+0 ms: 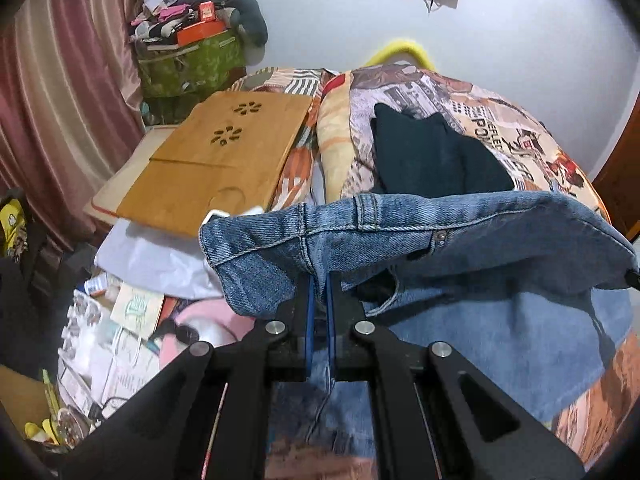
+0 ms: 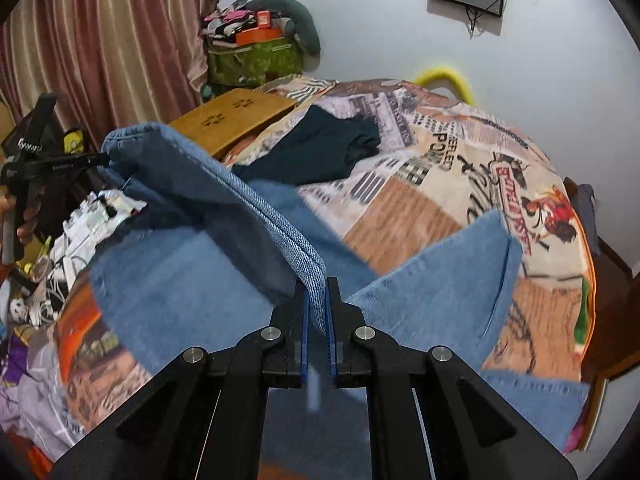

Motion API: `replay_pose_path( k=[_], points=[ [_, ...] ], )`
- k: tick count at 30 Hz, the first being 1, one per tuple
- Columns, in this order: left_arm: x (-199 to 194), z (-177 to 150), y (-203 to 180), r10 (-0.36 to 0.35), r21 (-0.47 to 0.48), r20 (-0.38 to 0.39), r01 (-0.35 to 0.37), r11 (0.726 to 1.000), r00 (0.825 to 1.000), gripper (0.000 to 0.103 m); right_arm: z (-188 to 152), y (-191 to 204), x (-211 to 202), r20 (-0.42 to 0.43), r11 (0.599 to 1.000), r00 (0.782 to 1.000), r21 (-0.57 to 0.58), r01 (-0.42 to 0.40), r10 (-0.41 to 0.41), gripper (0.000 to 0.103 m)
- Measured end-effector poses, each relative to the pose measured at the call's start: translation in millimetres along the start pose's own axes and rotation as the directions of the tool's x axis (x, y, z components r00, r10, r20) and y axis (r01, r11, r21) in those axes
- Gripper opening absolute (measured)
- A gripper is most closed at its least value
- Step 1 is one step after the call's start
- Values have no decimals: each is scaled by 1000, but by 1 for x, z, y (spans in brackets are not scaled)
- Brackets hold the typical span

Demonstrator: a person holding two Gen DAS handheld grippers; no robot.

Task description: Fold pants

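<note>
Blue denim pants (image 1: 460, 248) hang lifted above the patterned bedspread (image 1: 500, 120). My left gripper (image 1: 319, 280) is shut on the waistband near the seam, with belt loop and rivet button showing to the right. In the right wrist view my right gripper (image 2: 316, 284) is shut on a folded denim edge of the pants (image 2: 208, 184). That edge stretches up and left to the other gripper (image 2: 52, 168), held by a hand at the far left. A loose pant leg (image 2: 440, 280) lies on the bed to the right.
A dark folded garment (image 1: 432, 156) lies on the bedspread behind the pants. A wooden lap tray (image 1: 216, 160) rests at the bed's left. Clutter of papers and bags (image 1: 120, 320) fills the left side. A green bag (image 1: 192, 60) and curtain (image 1: 60, 100) stand beyond.
</note>
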State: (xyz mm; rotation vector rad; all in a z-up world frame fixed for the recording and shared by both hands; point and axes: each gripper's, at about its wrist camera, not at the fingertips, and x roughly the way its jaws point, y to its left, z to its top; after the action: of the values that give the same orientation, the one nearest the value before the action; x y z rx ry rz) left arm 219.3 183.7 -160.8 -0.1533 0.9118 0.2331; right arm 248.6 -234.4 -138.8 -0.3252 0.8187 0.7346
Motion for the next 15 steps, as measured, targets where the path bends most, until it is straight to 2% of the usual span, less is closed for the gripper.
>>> replay_pose_path(
  k=[7, 15],
  points=[
    [-4, -30, 7, -14, -23, -33, 13, 1000, 999, 4, -32, 19, 3, -25, 1000, 1000, 16, -12, 13, 6],
    [12, -71, 13, -4, -22, -110, 2, 1000, 994, 4, -59, 29, 11, -47, 997, 998, 61, -36, 38, 6]
  ],
)
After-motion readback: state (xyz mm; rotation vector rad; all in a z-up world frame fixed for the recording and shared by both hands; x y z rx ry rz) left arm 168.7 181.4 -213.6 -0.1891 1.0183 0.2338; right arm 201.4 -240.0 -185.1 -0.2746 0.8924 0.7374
